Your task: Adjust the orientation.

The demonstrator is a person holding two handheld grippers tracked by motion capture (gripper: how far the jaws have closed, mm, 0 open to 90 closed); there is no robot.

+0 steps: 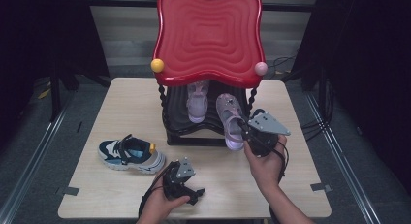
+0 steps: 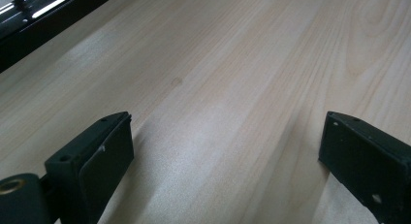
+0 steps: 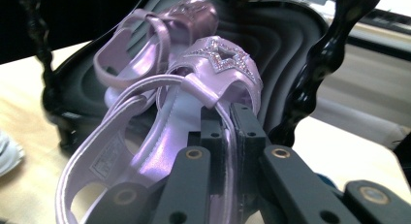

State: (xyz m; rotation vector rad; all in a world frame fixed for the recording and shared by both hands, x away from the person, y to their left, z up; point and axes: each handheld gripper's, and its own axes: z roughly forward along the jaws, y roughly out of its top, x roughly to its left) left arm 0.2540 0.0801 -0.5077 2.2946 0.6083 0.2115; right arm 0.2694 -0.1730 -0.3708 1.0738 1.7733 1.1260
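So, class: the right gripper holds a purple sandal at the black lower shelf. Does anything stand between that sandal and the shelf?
Nothing visible blocks it. The right gripper is shut on the sandal's side, and the sandal already lies partly on the shelf. The other sandal lies beside it and the twisted post stands to one side.

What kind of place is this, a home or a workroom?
Probably a staged recording room, not a home. A lone wooden table stands between dark curtains and floor rails. On it a red-topped shoe rack holds lilac sandals, and cabled claws are held in both hands, the right claw clamping one sandal.
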